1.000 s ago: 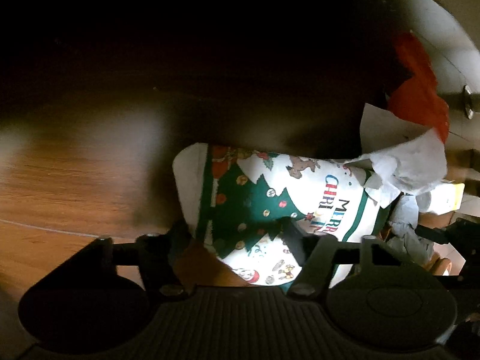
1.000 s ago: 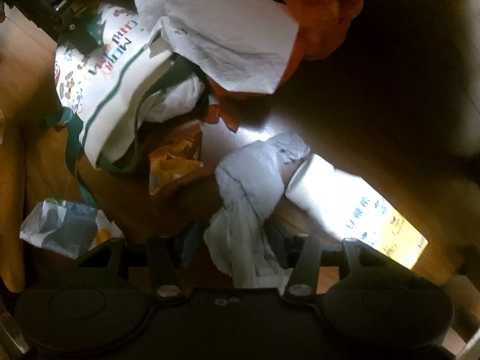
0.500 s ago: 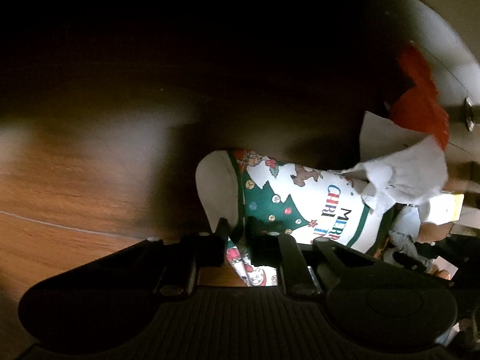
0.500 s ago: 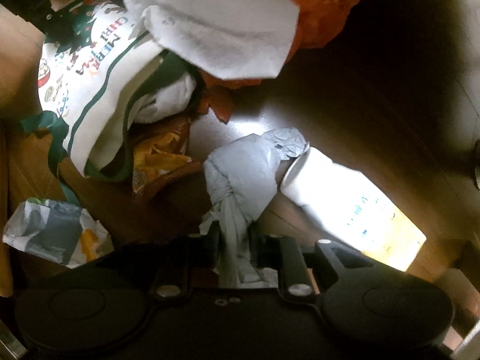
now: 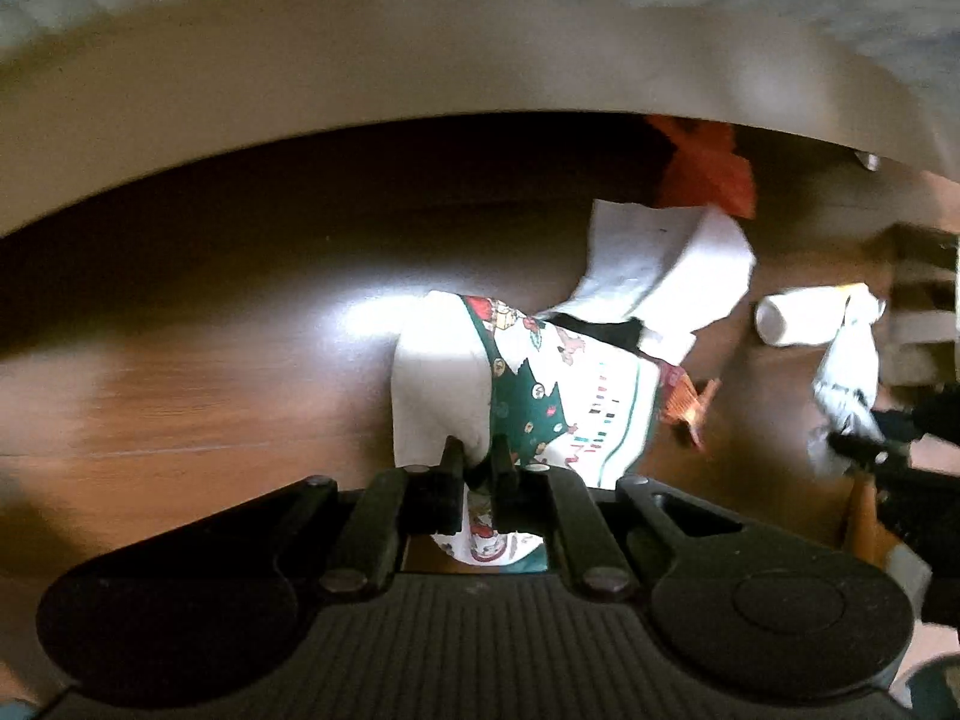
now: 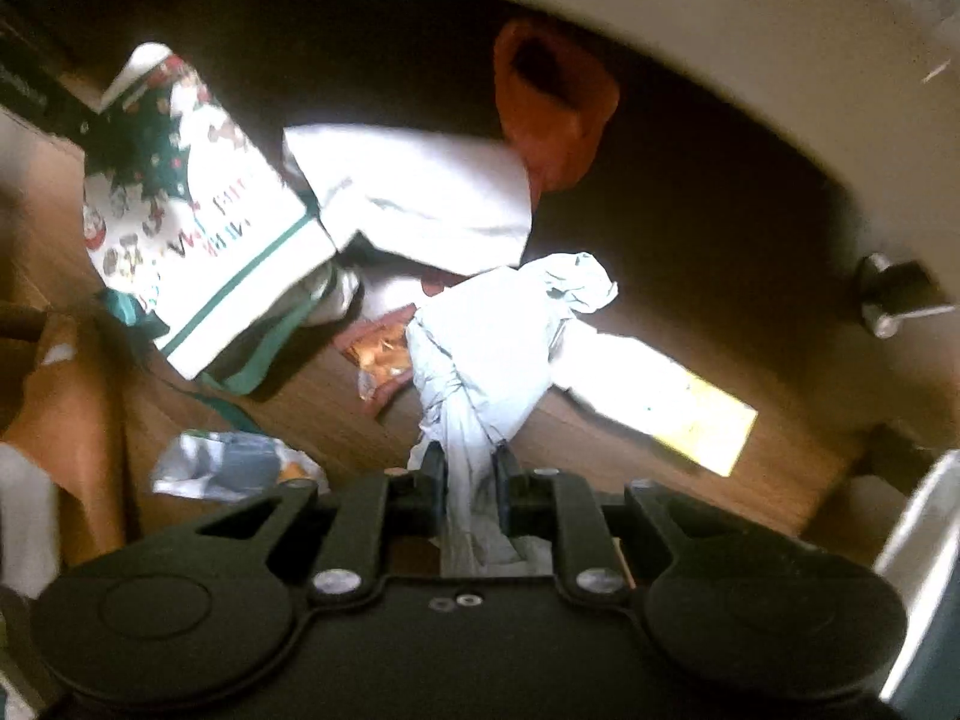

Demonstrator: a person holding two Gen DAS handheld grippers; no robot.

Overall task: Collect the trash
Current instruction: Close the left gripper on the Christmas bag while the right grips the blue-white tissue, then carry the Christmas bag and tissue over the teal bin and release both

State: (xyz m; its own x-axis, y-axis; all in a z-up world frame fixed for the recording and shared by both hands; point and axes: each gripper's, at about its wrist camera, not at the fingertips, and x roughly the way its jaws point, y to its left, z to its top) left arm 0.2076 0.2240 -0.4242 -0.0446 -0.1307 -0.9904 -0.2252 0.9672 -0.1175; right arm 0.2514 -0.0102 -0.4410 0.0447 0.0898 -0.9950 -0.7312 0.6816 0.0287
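Observation:
My left gripper (image 5: pixel 477 456) is shut on the edge of a Christmas-print bag (image 5: pixel 564 384), white and green with a tree pattern, which hangs from it above the wooden floor (image 5: pixel 210 396). My right gripper (image 6: pixel 468 462) has its jaws closing on a knotted pale grey plastic bag (image 6: pixel 486 348), and the pads pinch its twisted neck. In the right wrist view the Christmas-print bag (image 6: pixel 198 210) shows at the upper left. Far right in the left wrist view, the grey plastic bag (image 5: pixel 846 372) dangles.
On the floor lie a white paper sheet (image 6: pixel 420 192), an orange bag (image 6: pixel 552 114), a white bottle with a yellow end (image 6: pixel 648 396), an orange snack wrapper (image 6: pixel 384 354) and a crumpled wrapper (image 6: pixel 234 468). A pale furniture edge (image 5: pixel 420 60) arches above; a metal knob (image 6: pixel 894 294) sits right.
Both grippers shut, the left on the Christmas-print bag's edge, the right on the grey bag's neck. Both then rose, and the floor and litter now look farther away.

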